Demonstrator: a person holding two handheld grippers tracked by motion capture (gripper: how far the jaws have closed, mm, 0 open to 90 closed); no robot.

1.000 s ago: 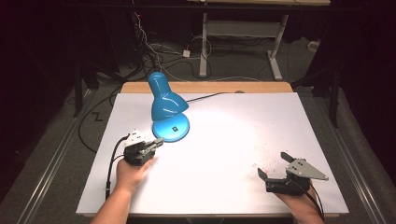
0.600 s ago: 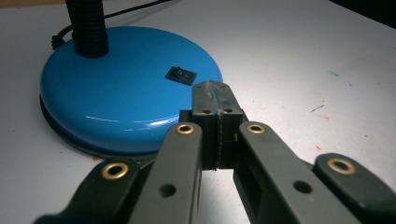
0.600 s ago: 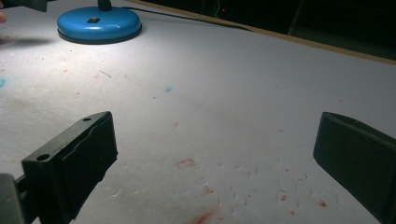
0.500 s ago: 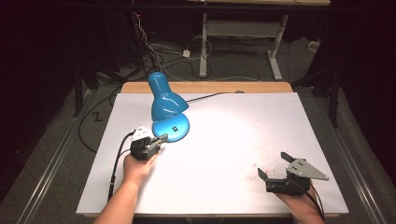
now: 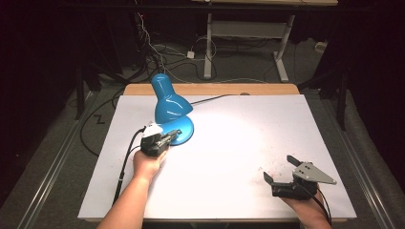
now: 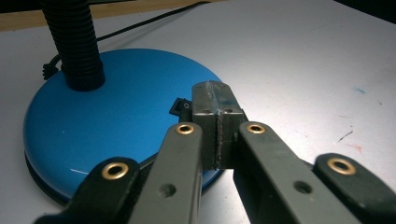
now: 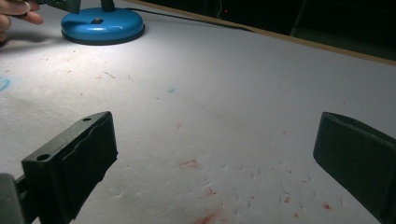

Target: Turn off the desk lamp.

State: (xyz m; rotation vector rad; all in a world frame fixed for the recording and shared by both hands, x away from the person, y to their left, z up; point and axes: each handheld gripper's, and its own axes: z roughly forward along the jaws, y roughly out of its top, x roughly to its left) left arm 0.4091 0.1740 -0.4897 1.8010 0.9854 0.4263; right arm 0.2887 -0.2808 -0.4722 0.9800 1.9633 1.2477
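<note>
Pressed flat together with nothing between them, the black fingers (image 6: 205, 100) of the left gripper (image 5: 174, 133) hover over the round glossy blue base (image 6: 116, 121) of the blue desk lamp (image 5: 167, 102), their tips right at the small black rocker switch (image 6: 180, 106) set into the base's top; whether they touch it I cannot tell. In the left gripper view the switch sits at the tips' 9 o'clock, and the black ribbed gooseneck (image 6: 77, 44) rises from the base at about 10 o'clock, well apart from them. In the high view the lamp stands at the table's 10 o'clock on the white sheet (image 5: 239, 143), its blue shade (image 5: 165, 95) leaning over the base, and the left hand (image 5: 148, 162) reaches it from 7 o'clock.

Spread wide and gripping nothing, the right gripper (image 5: 282, 172) rests at the table's 5 o'clock, well apart from the lamp. In the right gripper view the base (image 7: 102, 25) lies far off at 11 o'clock, with only stained white sheet between the two jaws.
</note>
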